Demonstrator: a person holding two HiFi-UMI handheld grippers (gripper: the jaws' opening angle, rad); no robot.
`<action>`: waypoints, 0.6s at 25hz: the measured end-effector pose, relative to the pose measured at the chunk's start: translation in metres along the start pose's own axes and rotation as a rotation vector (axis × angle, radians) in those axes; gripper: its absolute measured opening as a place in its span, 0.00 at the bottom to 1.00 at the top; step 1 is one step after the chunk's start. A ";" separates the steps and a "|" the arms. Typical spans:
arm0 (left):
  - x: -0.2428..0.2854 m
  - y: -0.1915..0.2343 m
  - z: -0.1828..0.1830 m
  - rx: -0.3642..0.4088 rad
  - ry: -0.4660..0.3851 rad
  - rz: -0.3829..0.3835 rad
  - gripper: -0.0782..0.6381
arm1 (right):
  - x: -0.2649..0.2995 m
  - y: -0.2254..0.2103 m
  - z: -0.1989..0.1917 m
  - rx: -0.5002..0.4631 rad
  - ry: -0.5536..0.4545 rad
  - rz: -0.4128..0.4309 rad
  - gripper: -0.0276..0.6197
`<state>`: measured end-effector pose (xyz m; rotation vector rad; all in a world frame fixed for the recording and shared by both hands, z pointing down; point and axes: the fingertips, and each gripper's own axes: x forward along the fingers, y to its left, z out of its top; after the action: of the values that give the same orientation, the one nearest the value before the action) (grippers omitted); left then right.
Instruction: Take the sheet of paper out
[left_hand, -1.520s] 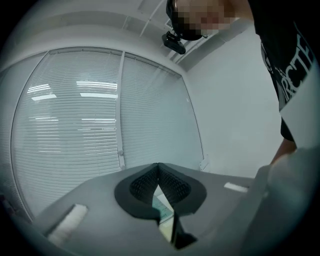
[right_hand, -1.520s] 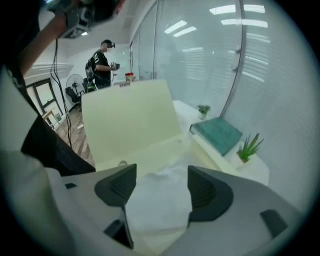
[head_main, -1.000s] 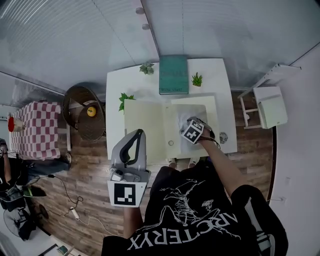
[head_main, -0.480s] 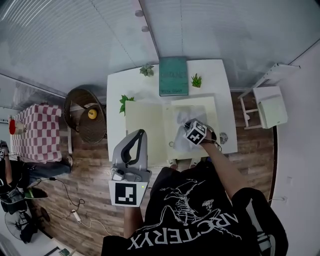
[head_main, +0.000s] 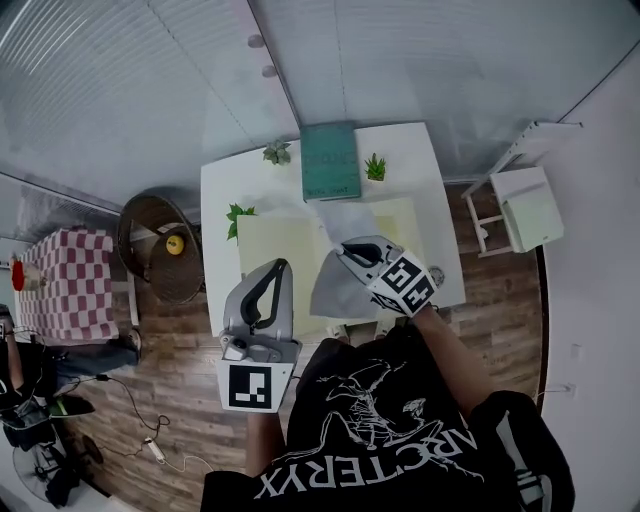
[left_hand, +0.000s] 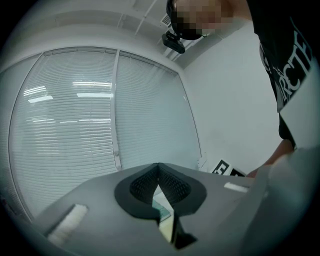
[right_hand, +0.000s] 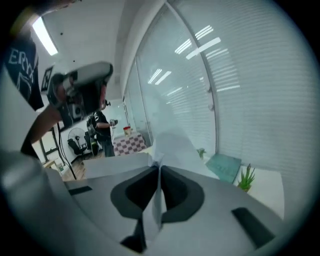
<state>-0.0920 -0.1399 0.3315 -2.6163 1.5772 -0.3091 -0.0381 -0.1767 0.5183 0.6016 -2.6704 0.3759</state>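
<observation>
A white sheet of paper (head_main: 333, 275) hangs lifted above the open pale-yellow folder (head_main: 268, 248) on the white table (head_main: 222, 188). My right gripper (head_main: 352, 250) holds its upper edge, the jaws still closing onto it. In the right gripper view the sheet (right_hand: 174, 144) runs up between the two dark pads (right_hand: 145, 187) of that gripper (right_hand: 159, 169). My left gripper (head_main: 274, 266) hovers near the table's front edge, off the folder. In the left gripper view its jaws (left_hand: 158, 167) meet at the tips with nothing in them.
A green book (head_main: 329, 160) and small potted plants (head_main: 375, 165) stand at the back of the table. A wicker chair (head_main: 155, 225) and a checked table (head_main: 62, 285) are at the left, a white stool (head_main: 527, 205) at the right.
My right gripper has shut on the sheet and risen well above the folder, pulling the paper up with it. The left gripper has stayed where it was.
</observation>
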 end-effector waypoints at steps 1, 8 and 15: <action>0.000 0.000 0.000 -0.003 -0.005 0.002 0.13 | -0.010 -0.002 0.017 0.002 -0.054 -0.013 0.09; 0.000 0.013 0.004 -0.005 -0.025 0.036 0.13 | -0.081 -0.017 0.105 -0.138 -0.307 -0.188 0.09; 0.001 0.026 0.006 -0.005 -0.048 0.060 0.13 | -0.137 -0.023 0.149 -0.232 -0.405 -0.336 0.09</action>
<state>-0.1127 -0.1531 0.3211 -2.5541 1.6400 -0.2366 0.0423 -0.1981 0.3323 1.1274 -2.8469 -0.1671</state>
